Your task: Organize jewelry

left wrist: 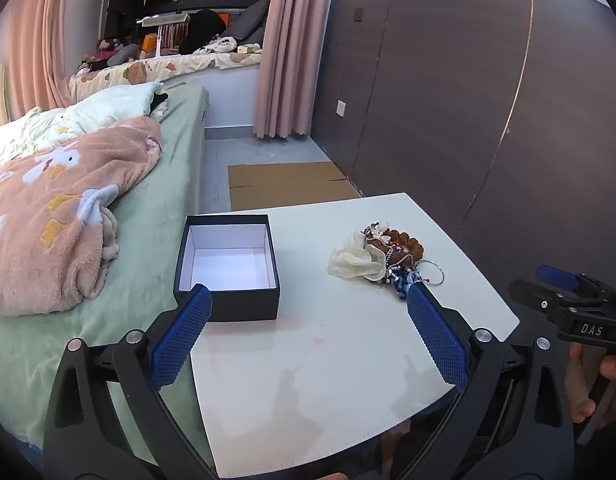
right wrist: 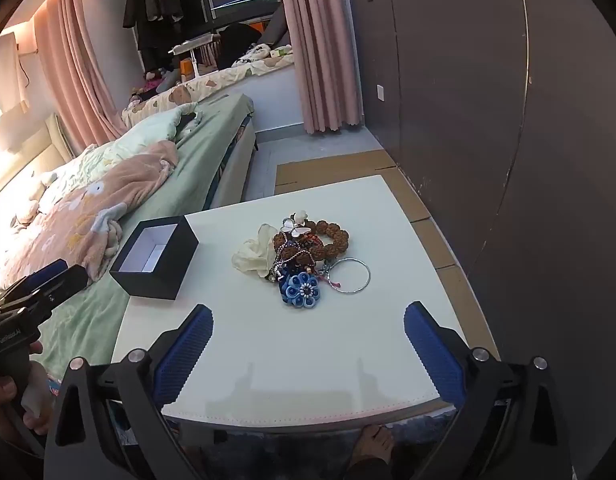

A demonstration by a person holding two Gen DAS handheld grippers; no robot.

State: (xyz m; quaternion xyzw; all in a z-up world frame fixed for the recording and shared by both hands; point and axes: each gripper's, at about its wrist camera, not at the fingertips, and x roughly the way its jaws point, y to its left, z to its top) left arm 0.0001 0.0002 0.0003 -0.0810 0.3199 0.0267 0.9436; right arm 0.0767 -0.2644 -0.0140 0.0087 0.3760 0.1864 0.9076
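So nothing's been sorted yet. Left tool (left wrist: 308, 312) hangs over the tabletop's (right wrist: 308, 364) near edge, fingers spread wide and holding nothing. Just ahead of it, at the left edge, the black box (right wrist: 154, 264) sits open with a bare white inside. Further right, around the middle of the tabletop, is the jewelry pile (right wrist: 304, 258): brown bead bracelet, blue flower piece, silver ring (right wrist: 349, 276), a cream cloth, all tangled. Right tool (right wrist: 308, 320) is wide open too, near the pile. Next move, I'd guess, is pinching one piece free without dragging the rest.
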